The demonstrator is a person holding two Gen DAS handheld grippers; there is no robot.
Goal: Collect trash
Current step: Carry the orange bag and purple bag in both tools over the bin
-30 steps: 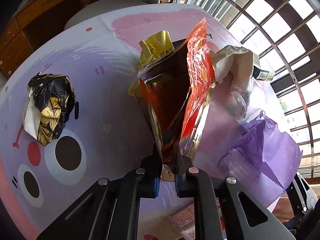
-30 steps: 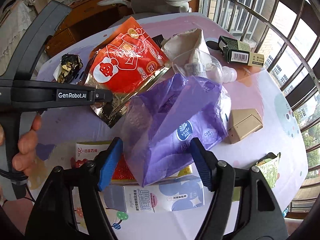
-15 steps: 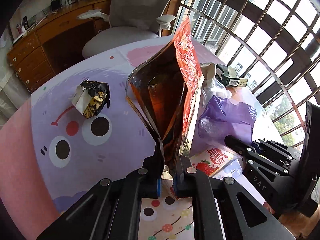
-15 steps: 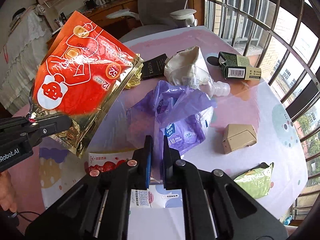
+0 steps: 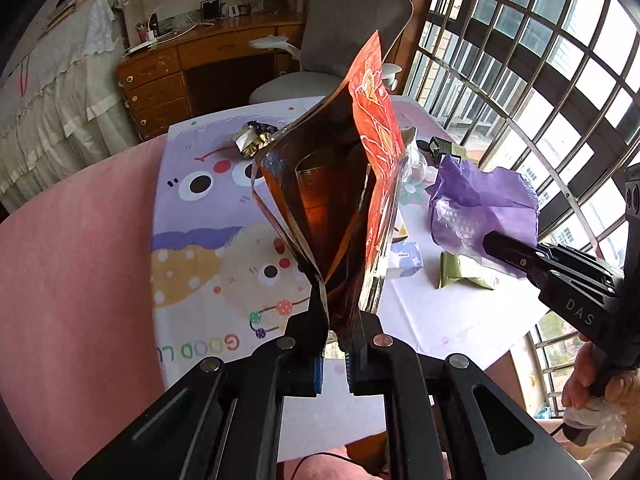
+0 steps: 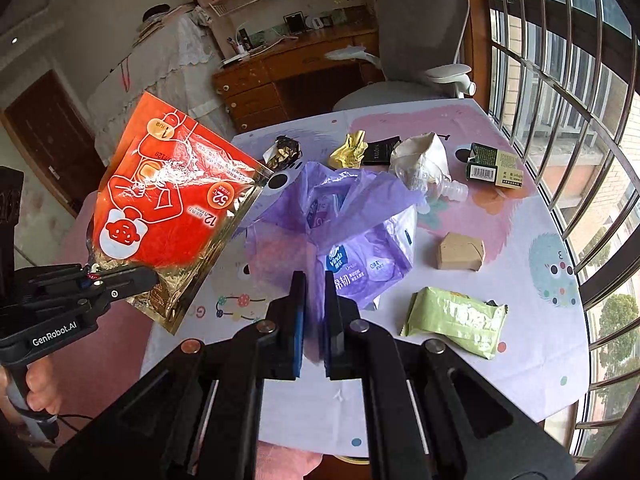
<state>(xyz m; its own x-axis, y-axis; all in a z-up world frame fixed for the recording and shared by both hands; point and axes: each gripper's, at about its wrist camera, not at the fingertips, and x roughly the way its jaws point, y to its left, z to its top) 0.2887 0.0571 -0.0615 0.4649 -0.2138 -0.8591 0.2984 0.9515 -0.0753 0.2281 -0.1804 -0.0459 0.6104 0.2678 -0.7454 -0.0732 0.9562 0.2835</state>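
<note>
The orange foil pouch (image 5: 352, 184) was held clear above the table (image 5: 440, 320), pinched at its lower edge by the left gripper (image 5: 334, 354), whose fingers were closed to a narrow gap on the foil, its mouth gaping upward and dark inside. Just beside it the purple plastic bag (image 6: 344, 232), with a tissue pack showing through its film, was gathered at one fold between the nearly closed fingers of the right gripper (image 6: 314, 324) and appeared partly lifted off the table. The step in hand was judged to be bringing these two pieces of trash together, and it would be served best if the pouch were kept upright with its mouth wide and the limp bag were carried slowly, since thin film slips easily from a small pinch. Left on the table were a green wrapper (image 6: 456, 316), a brown box (image 6: 460, 252), a dark green carton (image 6: 494, 166), a crumpled yellow wrapper (image 6: 350, 150) and a black-and-gold wrapper (image 6: 284, 152).
</note>
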